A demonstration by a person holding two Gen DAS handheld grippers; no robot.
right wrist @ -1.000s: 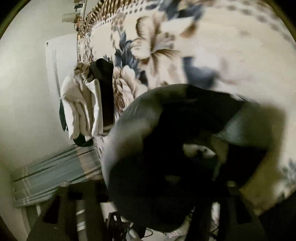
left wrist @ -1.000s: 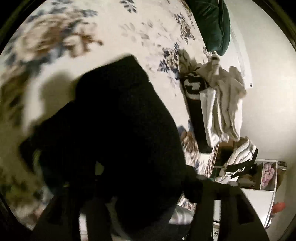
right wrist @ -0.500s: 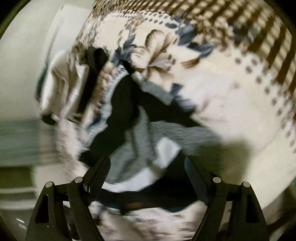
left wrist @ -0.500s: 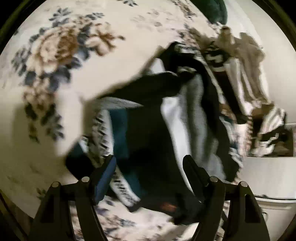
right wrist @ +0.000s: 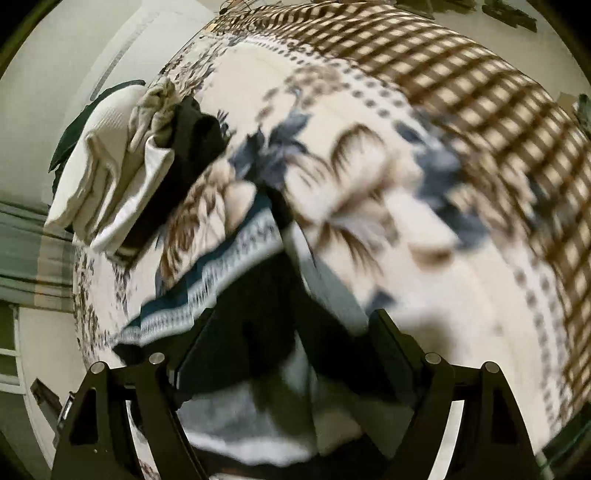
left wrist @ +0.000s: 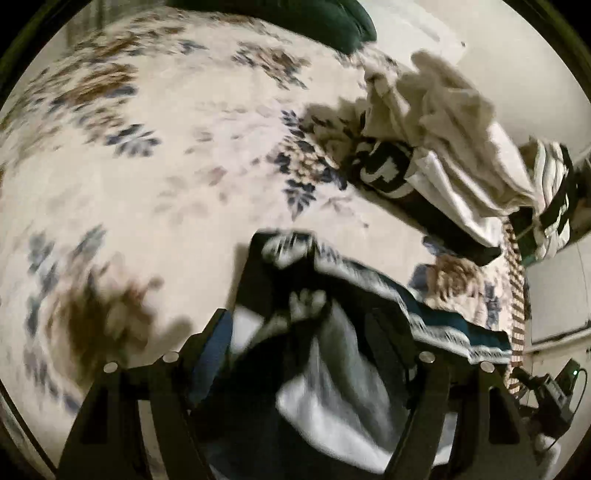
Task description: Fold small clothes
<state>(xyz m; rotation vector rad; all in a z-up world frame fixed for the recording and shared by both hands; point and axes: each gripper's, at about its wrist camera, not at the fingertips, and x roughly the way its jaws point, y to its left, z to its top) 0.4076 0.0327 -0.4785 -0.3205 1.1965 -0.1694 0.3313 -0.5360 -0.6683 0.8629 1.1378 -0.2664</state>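
A crumpled heap of dark, grey and white cloth with a teal patterned band (left wrist: 436,325) lies on the floral bedspread (left wrist: 166,184). My left gripper (left wrist: 297,317) hovers over it, open, its pads apart from the cloth. In the right wrist view the same heap (right wrist: 255,295) spreads below my right gripper (right wrist: 295,314), which is also open with nothing pinched. Both views are blurred by motion, so the heap's folds are hard to make out.
A pile of cream, white and black clothes (left wrist: 436,122) (right wrist: 122,166) sits near the bed's edge by the wall. A dark green pillow (left wrist: 295,18) lies at the far end. A brown checked border (right wrist: 461,92) runs along the bedspread. Striped clothing (left wrist: 554,192) lies off the bed.
A second ago a dark garment hung close in front of both cameras. Both grippers have let it go, their jaws have spread, and it now lies on the bed. Both views have rolled.
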